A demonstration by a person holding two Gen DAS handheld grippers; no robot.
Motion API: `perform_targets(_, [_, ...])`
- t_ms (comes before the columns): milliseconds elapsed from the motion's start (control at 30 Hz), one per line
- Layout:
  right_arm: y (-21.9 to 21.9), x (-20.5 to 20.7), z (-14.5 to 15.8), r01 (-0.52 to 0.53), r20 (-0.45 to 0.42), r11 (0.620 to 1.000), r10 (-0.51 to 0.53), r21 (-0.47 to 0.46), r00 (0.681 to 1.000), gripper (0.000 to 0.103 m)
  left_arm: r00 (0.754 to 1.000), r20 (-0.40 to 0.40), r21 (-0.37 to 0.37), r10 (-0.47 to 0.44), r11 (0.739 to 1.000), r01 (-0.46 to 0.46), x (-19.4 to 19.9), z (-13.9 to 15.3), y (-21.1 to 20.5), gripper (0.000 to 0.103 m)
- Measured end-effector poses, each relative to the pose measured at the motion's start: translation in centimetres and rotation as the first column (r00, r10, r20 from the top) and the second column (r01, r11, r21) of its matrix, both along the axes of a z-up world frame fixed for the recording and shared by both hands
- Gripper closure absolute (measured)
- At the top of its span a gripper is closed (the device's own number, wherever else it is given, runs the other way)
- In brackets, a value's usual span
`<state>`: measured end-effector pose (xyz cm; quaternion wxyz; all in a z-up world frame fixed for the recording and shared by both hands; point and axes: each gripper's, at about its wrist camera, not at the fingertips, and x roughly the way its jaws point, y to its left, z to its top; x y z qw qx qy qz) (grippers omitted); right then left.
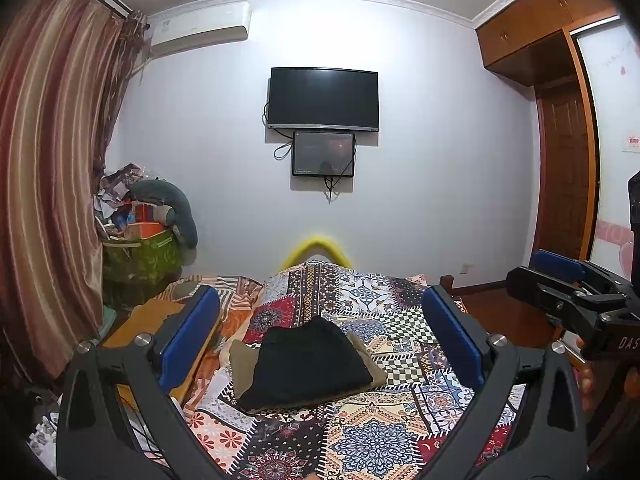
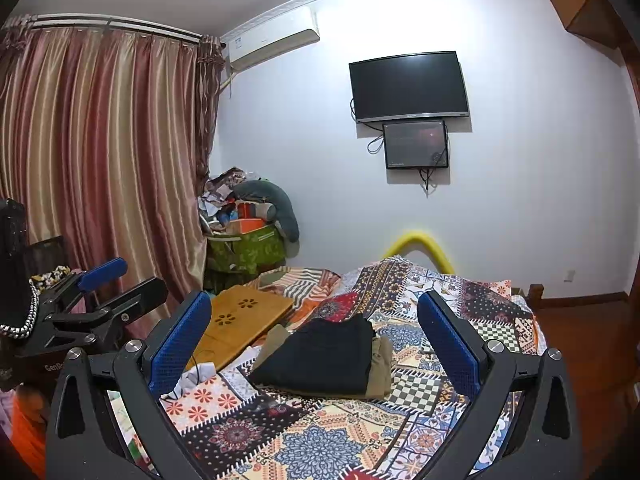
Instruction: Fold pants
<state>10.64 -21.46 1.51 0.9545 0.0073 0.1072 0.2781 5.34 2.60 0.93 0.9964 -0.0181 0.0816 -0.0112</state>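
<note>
Already the black pants (image 1: 310, 364) sit folded in a neat stack on tan pants (image 1: 242, 362), mid-bed on the patchwork quilt (image 1: 372, 436). Left gripper (image 1: 320, 332) & right gripper (image 2: 314, 334) hover above & short of the stack, jaws spread wide, holding nothing. Fold looks done, judging by the squared edges. If any tidy-up is left: come down w/ jaws apart, press edges flat, don't drag the top layer off the tan one. Wooden lap tray (image 2: 244, 320) lies just beside; keep clear.

Folded pants: two, black pair (image 1: 308, 364) atop khaki pair (image 1: 243, 364), frame centre
Grippers: two, left gripper (image 1: 320, 332), right gripper (image 2: 316, 332)
Wall screens: two, television (image 1: 323, 98), smaller monitor (image 1: 324, 154)
</note>
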Motion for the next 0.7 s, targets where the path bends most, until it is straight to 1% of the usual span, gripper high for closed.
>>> perform_targets(700, [-0.09, -0.04, -0.03, -0.003, 0.004, 1.000, 0.003, -0.005, 1.000, 0.000, 1.000, -0.014, -0.004, -0.026, 1.000, 0.026, 0.14, -0.06, -0.15, 0.001])
